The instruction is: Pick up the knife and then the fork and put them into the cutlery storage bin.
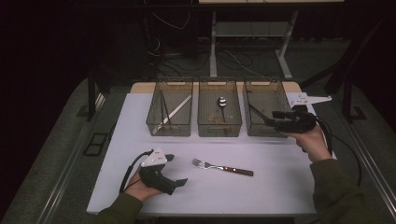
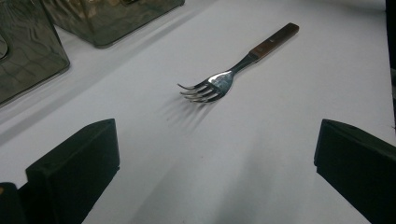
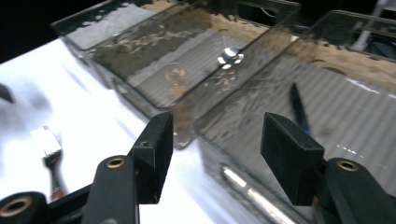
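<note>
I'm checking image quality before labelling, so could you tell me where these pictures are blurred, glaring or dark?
High view: dim, room behind nearly black, the fork still clear on the white table. Left gripper view: sharp, the fork casts soft shadows. Right gripper view: smeared with motion blur, bright glare on the table, reflections rippling on the clear bins.

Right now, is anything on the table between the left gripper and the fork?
Nothing visible. The left gripper is open and empty, and in the left gripper view only bare white table lies between it and the fork, whose tines point toward it. The three bins sit farther back.
</note>
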